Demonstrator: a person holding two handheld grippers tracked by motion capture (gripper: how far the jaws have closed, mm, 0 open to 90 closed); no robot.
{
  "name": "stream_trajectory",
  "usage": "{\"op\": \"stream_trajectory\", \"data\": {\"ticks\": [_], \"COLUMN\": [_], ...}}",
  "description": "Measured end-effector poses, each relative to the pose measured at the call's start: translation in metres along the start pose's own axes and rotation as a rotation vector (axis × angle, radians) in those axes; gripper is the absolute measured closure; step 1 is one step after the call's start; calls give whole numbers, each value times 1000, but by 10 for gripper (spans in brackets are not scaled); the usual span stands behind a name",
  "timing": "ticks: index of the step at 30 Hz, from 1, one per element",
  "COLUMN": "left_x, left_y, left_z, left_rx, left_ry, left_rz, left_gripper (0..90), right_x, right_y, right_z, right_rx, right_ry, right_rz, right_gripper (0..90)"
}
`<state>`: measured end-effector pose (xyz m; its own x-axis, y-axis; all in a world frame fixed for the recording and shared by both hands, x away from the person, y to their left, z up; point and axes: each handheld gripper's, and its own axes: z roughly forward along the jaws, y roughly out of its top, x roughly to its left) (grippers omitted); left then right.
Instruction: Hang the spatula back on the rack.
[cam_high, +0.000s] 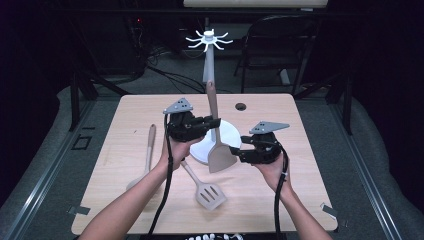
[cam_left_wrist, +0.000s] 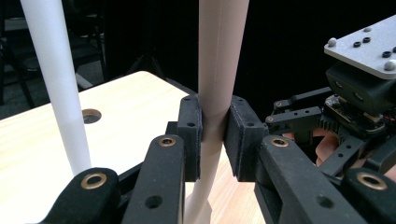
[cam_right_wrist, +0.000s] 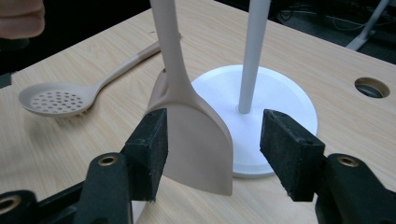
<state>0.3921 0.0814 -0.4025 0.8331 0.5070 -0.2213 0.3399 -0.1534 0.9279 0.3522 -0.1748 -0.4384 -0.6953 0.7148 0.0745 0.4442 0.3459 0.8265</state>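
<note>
A beige solid spatula (cam_high: 220, 157) stands upright, blade down, just in front of the white stand's round base (cam_high: 234, 131). My left gripper (cam_high: 215, 122) is shut on its handle (cam_left_wrist: 219, 70); both pads press the shaft at mid height. My right gripper (cam_high: 234, 150) is open low at the blade (cam_right_wrist: 201, 144). The blade sits between its jaws, close to the left pad (cam_right_wrist: 149, 144) and well apart from the right pad. The stand's white pole (cam_right_wrist: 252, 56) rises behind the blade, and its hooked top (cam_high: 209, 39) is high above.
A slotted turner (cam_high: 210, 194) lies on the wooden table (cam_high: 300, 200) near the front. A perforated skimmer spoon (cam_right_wrist: 56, 100) lies at the left. A cable hole (cam_high: 241, 106) is at the table's back, with a chair (cam_high: 280, 45) beyond it.
</note>
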Motion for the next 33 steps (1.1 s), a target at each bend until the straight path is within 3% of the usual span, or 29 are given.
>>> {"op": "stream_trajectory", "data": {"ticks": [17, 33], "left_x": [10, 18], "left_y": [6, 14], "left_z": [-8, -16], "left_rx": [13, 24], "left_ry": [-6, -11], "left_rz": [30, 60], "left_gripper": [772, 772], "right_x": [-15, -20], "right_y": [-11, -15], "right_z": [-1, -1], "right_rx": [32, 67], "right_ry": [-33, -61], "right_rz": [24, 12], "right_gripper": [157, 48]}}
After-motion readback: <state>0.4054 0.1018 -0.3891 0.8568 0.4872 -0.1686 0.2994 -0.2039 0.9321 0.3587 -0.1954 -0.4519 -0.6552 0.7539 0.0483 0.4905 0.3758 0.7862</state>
